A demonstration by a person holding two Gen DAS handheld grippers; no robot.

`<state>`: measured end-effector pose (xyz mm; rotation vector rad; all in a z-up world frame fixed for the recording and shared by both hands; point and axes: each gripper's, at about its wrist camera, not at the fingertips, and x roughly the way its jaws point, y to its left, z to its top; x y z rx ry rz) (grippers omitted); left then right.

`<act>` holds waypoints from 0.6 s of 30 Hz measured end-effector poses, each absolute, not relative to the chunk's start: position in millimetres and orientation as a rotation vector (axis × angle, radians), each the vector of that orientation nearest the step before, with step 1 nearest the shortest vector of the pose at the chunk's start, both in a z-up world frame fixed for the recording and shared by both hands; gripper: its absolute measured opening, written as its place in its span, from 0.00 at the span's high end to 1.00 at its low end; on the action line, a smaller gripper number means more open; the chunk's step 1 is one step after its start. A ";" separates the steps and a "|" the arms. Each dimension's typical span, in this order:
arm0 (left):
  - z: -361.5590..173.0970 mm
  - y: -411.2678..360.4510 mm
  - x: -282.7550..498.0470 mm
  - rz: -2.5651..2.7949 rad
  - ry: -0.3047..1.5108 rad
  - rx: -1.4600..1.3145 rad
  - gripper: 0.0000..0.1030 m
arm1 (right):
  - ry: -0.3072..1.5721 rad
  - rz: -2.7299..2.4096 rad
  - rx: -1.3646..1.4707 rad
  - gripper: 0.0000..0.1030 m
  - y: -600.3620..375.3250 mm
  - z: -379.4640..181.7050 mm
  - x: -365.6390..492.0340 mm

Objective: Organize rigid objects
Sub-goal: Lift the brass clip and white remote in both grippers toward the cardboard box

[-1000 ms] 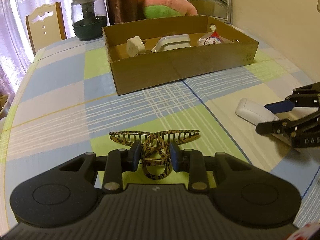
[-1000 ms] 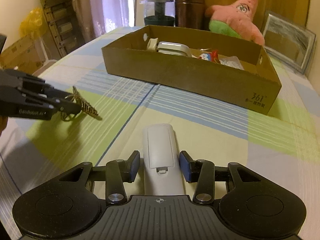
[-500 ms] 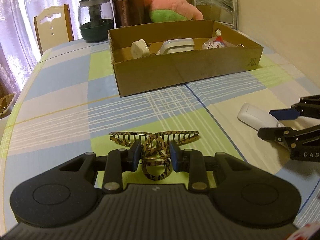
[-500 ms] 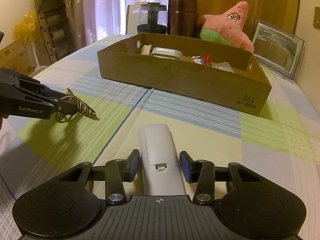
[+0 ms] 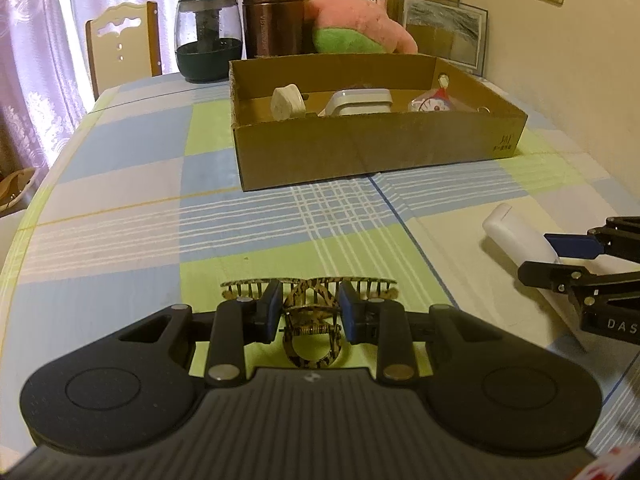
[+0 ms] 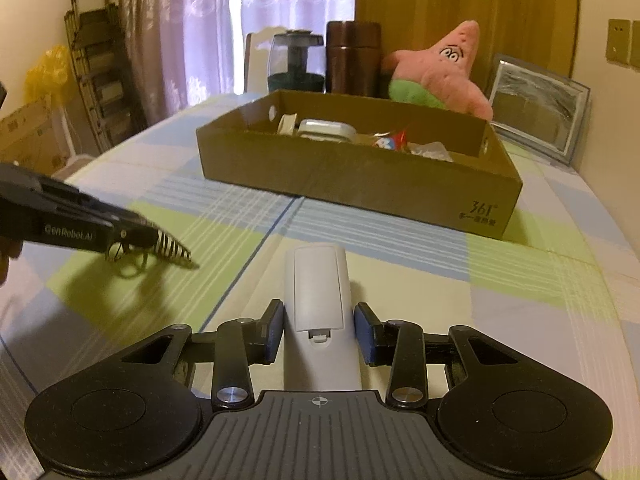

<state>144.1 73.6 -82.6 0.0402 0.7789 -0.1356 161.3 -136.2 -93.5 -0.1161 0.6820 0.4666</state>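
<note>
My left gripper (image 5: 308, 312) is shut on a leopard-print hair claw clip (image 5: 310, 300) and holds it just above the checked tablecloth; the clip also shows in the right wrist view (image 6: 160, 246). My right gripper (image 6: 319, 332) has its pads on both sides of a white remote-like device (image 6: 316, 292), which lies flat on the table; a small gap shows at the right pad. The device also shows in the left wrist view (image 5: 516, 238). An open cardboard box (image 5: 376, 148) stands further back, holding a white round object (image 5: 286, 102), a grey-white case (image 5: 358, 102) and a small figure (image 5: 432, 102).
Behind the box stand a dark glass jar (image 5: 208, 48), a brown canister (image 5: 274, 16), a pink star plush (image 5: 360, 16) and a framed picture (image 5: 444, 32). A chair (image 5: 120, 52) is at the far left edge. A wall lies to the right.
Both grippers have risen and tilted up slightly, so the box sits lower in each view. The clip has lifted with the left gripper. The white device stays between the right pads.
</note>
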 end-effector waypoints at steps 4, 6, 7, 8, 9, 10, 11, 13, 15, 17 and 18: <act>-78.8 71.4 139.0 -0.129 0.773 0.030 0.76 | 0.660 0.466 -0.090 0.66 -138.4 -85.7 157.7; -76.5 70.1 136.4 -0.127 0.774 0.025 0.76 | 0.653 0.465 -0.075 0.66 -139.9 -81.6 156.7; -75.4 69.6 135.4 -0.126 0.774 0.022 0.76 | 0.648 0.465 -0.068 0.66 -140.6 -79.5 156.2; -74.0 69.2 134.0 -0.125 0.774 0.018 0.76 | 0.642 0.465 -0.064 0.66 -141.2 -77.2 155.7; -72.8 68.8 132.9 -0.123 0.772 0.014 0.76 | 0.637 0.465 -0.061 0.66 -141.8 -75.0 155.7; -71.3 68.3 131.7 -0.121 0.771 0.010 0.76 | 0.632 0.464 -0.058 0.66 -142.3 -73.1 155.2; -69.8 68.1 130.6 -0.117 0.770 0.006 0.76 | 0.628 0.463 -0.055 0.66 -142.7 -71.3 154.8; -66.2 67.3 128.1 -0.111 0.768 -0.003 0.76 | 0.621 0.460 -0.049 0.66 -144.0 -67.8 153.8; -62.3 66.0 126.0 -0.108 0.767 -0.012 0.76 | 0.615 0.455 -0.037 0.66 -146.0 -64.1 153.0; -59.4 63.7 124.1 -0.107 0.771 -0.015 0.76 | 0.611 0.450 -0.028 0.66 -148.0 -60.6 152.7; -57.7 62.1 123.4 -0.104 0.776 -0.015 0.76 | 0.609 0.447 -0.025 0.66 -148.8 -58.9 152.5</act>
